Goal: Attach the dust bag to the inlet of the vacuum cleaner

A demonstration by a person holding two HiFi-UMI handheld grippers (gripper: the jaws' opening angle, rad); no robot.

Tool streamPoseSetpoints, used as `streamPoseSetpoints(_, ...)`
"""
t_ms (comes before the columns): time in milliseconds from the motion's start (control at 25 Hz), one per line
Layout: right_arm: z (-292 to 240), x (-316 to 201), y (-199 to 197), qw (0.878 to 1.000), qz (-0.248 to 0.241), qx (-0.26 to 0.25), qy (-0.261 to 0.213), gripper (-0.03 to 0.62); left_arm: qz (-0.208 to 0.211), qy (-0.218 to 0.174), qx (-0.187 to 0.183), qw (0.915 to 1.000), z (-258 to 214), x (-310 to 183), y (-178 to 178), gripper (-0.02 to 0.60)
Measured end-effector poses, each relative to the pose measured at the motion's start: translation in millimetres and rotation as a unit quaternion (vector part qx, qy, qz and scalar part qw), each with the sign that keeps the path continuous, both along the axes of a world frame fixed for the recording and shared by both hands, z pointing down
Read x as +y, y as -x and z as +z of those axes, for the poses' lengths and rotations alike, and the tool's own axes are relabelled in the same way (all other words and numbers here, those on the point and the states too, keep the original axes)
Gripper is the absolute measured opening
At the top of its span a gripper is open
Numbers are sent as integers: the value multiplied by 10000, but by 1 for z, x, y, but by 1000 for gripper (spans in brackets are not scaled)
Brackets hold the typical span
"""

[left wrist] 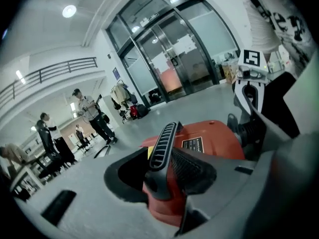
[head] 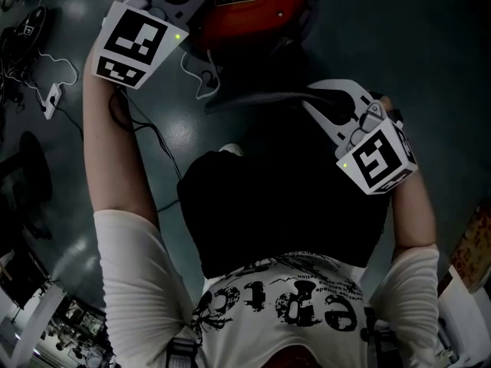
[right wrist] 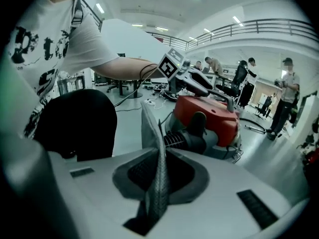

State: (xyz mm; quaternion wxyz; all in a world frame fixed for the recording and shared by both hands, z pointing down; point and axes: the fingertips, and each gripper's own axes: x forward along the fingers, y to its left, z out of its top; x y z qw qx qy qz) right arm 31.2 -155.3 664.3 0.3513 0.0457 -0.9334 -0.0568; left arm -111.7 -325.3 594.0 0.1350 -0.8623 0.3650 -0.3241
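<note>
The red vacuum cleaner [head: 245, 2] stands on the floor at the top of the head view. My left gripper [head: 180, 6] is shut on its black ribbed handle [left wrist: 163, 148]. The dust bag [head: 284, 198] is a big black sack with a grey mouth edge [head: 261, 98], and it hangs in front of the person. My right gripper [head: 321, 102] is shut on that grey edge [right wrist: 152, 128], close to the vacuum's black corrugated inlet [right wrist: 180, 139]. The grey edge and the inlet stand apart in the right gripper view.
White cables and a small white adapter [head: 50, 98] lie on the floor at the left. Several people [left wrist: 92, 116] stand far off near desks and chairs. Glass doors [left wrist: 174, 59] close the hall behind the vacuum cleaner.
</note>
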Motion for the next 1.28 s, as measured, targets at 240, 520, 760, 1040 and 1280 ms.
streamPoseSetpoints(240,-1,1,0,9993,-75,101,-358,38,207,635,625,9958,-2,6,-6,149)
streamPoseSetpoints(520,7,-5,-2,9984,10,189,-536,38,152,423,574,9973,4,1,-2,149)
streamPoseSetpoints(760,0,-10,-3,9985,166,154,-504,38,64,448,503,9977,0,1,-6,149)
streamPoseSetpoints(1040,10,-22,1,9972,-36,236,-715,43,-17,387,438,9983,10,-2,-3,149)
streamPoseSetpoints(1280,5,-26,6,9970,-61,180,-754,44,-109,308,336,9989,8,0,-4,149)
